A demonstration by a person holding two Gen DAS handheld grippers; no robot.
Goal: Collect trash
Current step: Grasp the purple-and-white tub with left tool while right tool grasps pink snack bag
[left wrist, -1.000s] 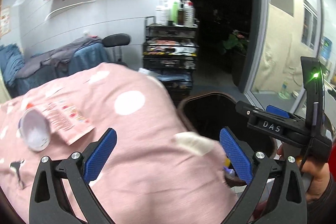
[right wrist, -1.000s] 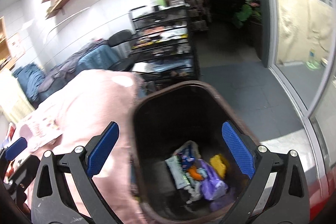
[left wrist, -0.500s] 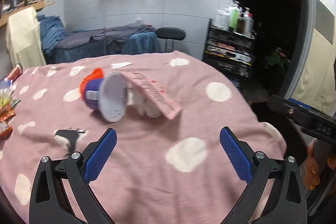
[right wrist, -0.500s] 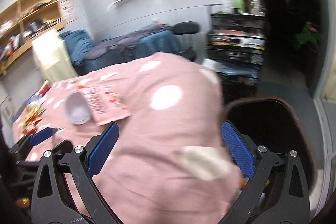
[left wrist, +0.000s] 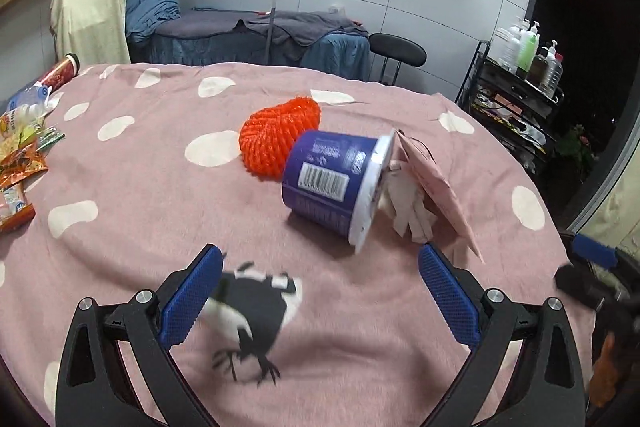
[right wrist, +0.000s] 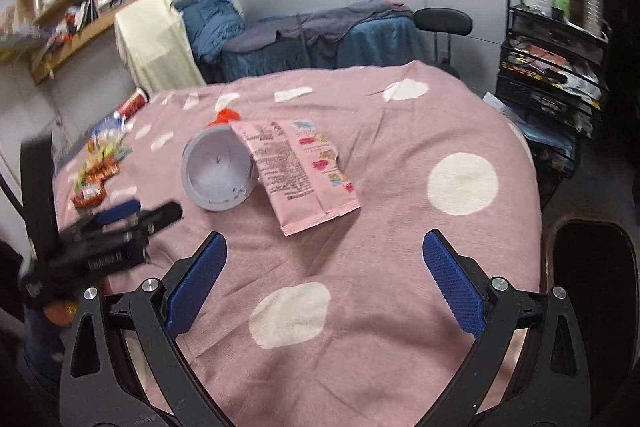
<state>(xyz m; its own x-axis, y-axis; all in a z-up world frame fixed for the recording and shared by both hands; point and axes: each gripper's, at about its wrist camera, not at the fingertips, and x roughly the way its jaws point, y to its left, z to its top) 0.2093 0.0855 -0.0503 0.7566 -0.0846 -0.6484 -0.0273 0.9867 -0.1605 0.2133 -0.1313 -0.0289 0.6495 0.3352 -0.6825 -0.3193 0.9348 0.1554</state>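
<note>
A purple paper cup (left wrist: 334, 187) lies on its side on the pink dotted tablecloth (left wrist: 140, 211), its mouth turned right. An orange foam net (left wrist: 280, 137) sits behind it, and a pink snack wrapper (left wrist: 436, 187) leans on its rim. The right wrist view shows the same cup (right wrist: 219, 175), the wrapper (right wrist: 298, 171) and a sliver of the net (right wrist: 226, 115). My left gripper (left wrist: 320, 303) is open and empty, short of the cup. My right gripper (right wrist: 324, 283) is open and empty, nearer than the wrapper. The dark bin (right wrist: 592, 267) stands at the table's right edge.
Snack packets (left wrist: 18, 155) and a red can (left wrist: 60, 75) lie along the table's left side. A black trolley with bottles (left wrist: 520, 83) stands to the right. Behind are a stool (left wrist: 396, 51) and a covered bed (left wrist: 256, 39). The other gripper (right wrist: 100, 247) shows at left.
Both grippers have swung left from over the bin to above the table. The cup, net and wrapper now sit centred ahead of the left gripper. Both stay open and empty.
</note>
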